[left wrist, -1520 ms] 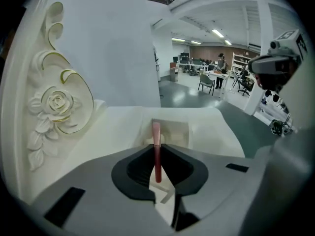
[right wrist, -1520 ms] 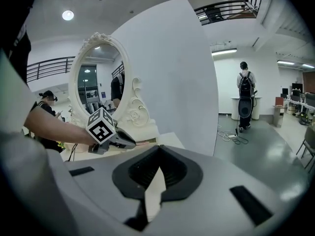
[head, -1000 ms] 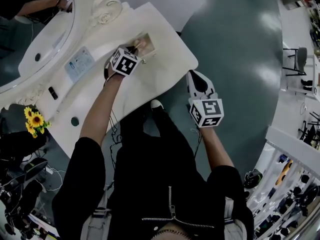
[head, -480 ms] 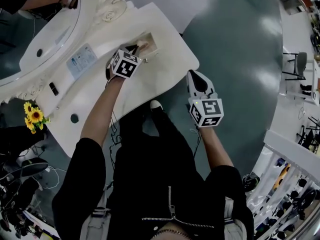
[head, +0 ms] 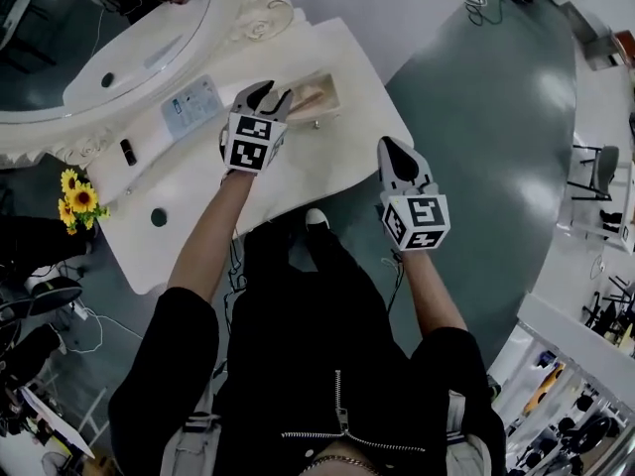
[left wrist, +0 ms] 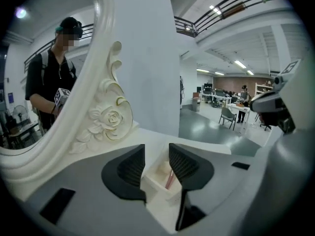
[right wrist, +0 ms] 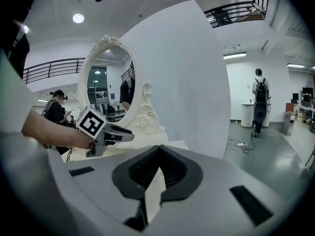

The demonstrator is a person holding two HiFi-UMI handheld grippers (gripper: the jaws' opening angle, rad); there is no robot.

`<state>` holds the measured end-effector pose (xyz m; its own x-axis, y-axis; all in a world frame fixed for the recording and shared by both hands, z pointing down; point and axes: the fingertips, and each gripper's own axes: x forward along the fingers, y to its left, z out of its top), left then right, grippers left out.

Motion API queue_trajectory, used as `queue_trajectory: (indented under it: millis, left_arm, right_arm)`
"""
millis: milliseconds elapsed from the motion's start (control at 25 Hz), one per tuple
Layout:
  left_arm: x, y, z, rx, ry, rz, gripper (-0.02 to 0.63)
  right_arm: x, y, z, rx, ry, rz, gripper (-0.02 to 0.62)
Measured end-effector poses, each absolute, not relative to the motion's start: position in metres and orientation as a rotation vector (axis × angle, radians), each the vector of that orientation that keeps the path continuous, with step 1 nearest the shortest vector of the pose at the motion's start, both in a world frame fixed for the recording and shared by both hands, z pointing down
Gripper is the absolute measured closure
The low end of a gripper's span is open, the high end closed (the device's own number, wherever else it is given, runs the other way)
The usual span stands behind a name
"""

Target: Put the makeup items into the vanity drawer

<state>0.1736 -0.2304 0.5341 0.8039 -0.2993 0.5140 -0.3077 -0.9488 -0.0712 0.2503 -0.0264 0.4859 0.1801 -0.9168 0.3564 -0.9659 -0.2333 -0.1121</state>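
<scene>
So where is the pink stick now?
The pink stick lies in the open drawer, in the left gripper view just beyond the left gripper, whose empty jaws have just been opening.

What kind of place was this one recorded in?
Probably a large open workspace or lab hall, not a home: the white vanity table and ornate oval mirror stand on a polished grey floor, with a mezzanine railing and desks behind.

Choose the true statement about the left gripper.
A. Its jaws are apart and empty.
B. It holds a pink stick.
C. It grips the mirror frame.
A: on the left gripper the jaws have just been opening and stand apart with nothing between them; the pink makeup item lies in the open drawer.
</scene>
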Motion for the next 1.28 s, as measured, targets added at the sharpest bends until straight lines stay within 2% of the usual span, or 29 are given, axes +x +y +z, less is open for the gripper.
queue_trajectory:
  millis: [320, 720, 1280]
  left_arm:
    - [0.127, -0.239, 0.465, 2.937, -0.7, 0.517, 0.362]
    - [0.031, -0.273, 0.427, 2.847, -1.039, 0.374, 0.364]
    - [-0.146, -0.284, 0.413, 2.602, -1.508, 0.291, 0.364]
  right_arm:
    - [0.227, -0.069, 0.46, 2.188, -2.005, 0.431, 0.589]
    - [0.183, -0.124, 0.435, 1.994, -2.2, 0.311, 0.589]
    - [0.079, -0.195, 0.421, 1.663, -2.452, 0.236, 0.589]
